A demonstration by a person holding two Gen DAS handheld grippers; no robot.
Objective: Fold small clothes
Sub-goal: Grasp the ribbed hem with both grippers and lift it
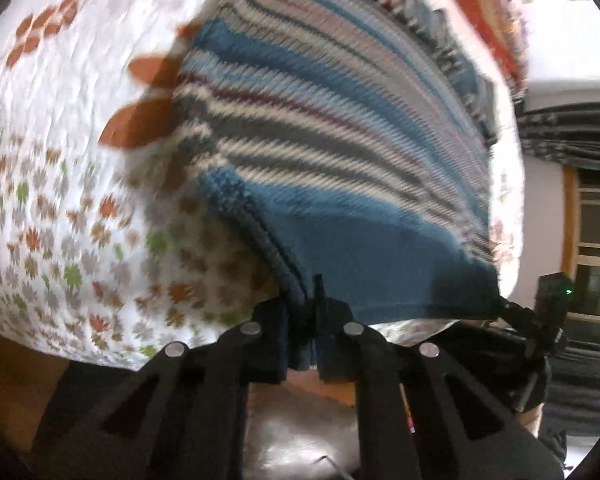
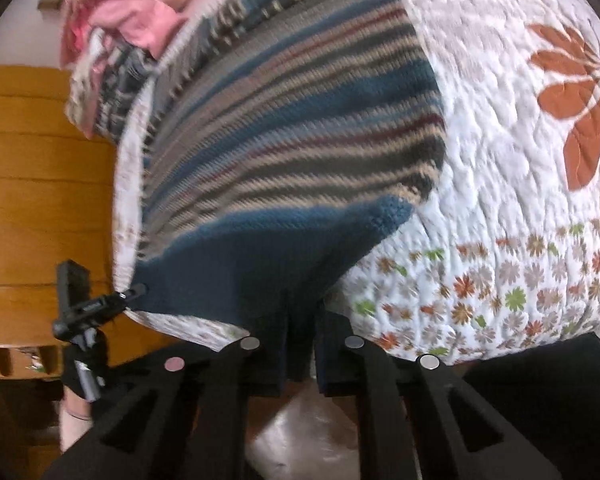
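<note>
We see a striped knitted garment (image 1: 332,152) spread on a floral quilt (image 1: 60,200). Our left gripper (image 1: 304,320) pinches its blue hem, and our right gripper (image 2: 300,336) clamps the same hem at the quilt's near edge.

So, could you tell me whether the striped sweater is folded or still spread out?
Spread out: the striped sweater lies flat across the quilt, its blue hem pinched by both grippers, left and right.
</note>
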